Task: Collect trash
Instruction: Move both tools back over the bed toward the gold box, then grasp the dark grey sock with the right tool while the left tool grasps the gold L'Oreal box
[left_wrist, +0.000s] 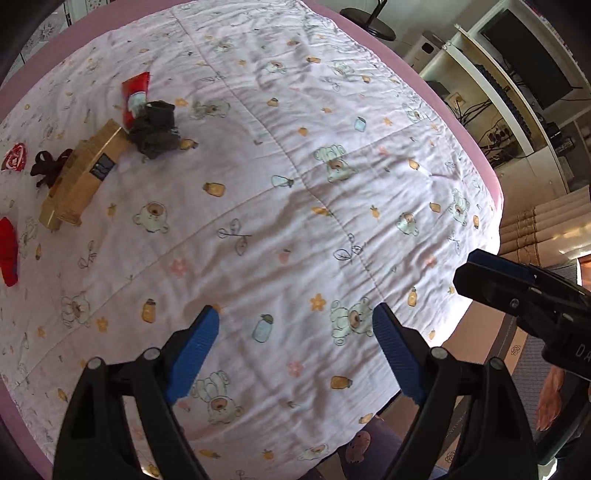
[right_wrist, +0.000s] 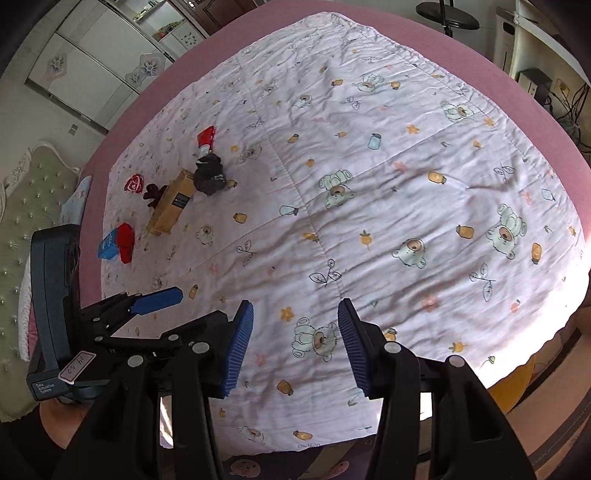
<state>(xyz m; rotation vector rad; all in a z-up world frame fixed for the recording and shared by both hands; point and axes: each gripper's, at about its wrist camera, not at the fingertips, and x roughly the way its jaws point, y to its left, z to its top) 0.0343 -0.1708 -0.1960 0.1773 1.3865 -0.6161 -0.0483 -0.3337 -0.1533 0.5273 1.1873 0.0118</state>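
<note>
A pink bed (right_wrist: 236, 48) under a bear-print quilt (right_wrist: 369, 206); white shelving (left_wrist: 517, 110) upper right, tufted headboard (right_wrist: 33, 192) at left.

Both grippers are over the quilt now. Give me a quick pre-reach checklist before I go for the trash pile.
1. Left gripper open and holding nothing: ok.
2. Right gripper open and holding nothing: ok.
3. Brown box in view, clear on top: ok.
4. Red wrapper separate from the dark cloth: not ok, they touch.
5. Bare quilt between grippers and pile: ok.
6. Trash bin location: cannot tell.
</note>
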